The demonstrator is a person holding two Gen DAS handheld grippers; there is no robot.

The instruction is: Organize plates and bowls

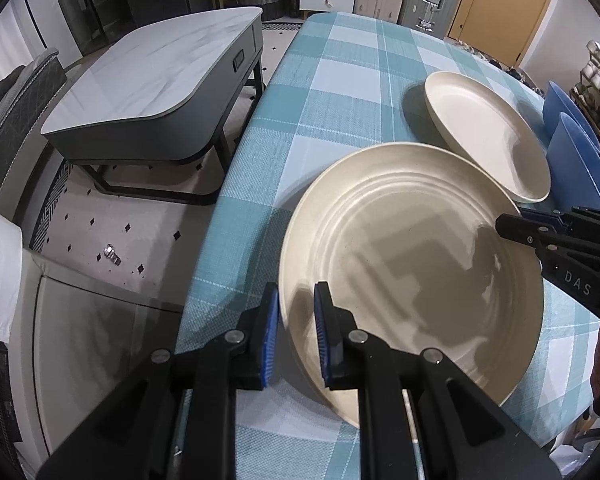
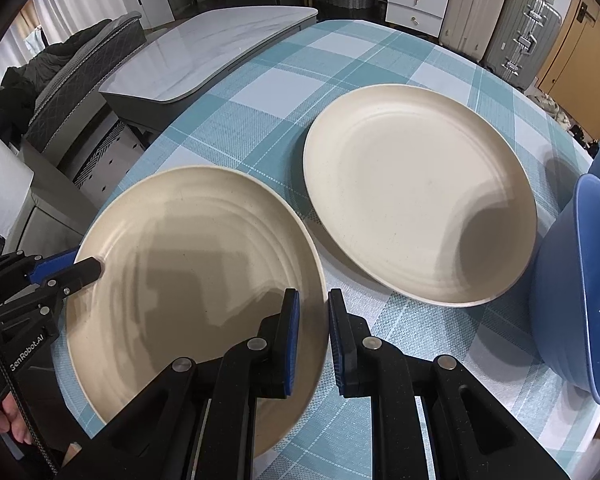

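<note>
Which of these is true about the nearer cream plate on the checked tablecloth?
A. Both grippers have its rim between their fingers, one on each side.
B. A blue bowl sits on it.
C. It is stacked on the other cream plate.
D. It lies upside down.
A: the left gripper and the right gripper each straddle the rim of the nearer cream plate on opposite sides.

The left tool (image 1: 296, 332) points forward and a bit down. Its two blue pads (image 1: 323, 336) sit one on each side of a rim, with a small gap on both sides. The right tool (image 2: 314, 340) points the same way. Its pads (image 2: 292, 344) also sit around a rim with a small gap. Each tool shows at the edge of the other's view.
</note>
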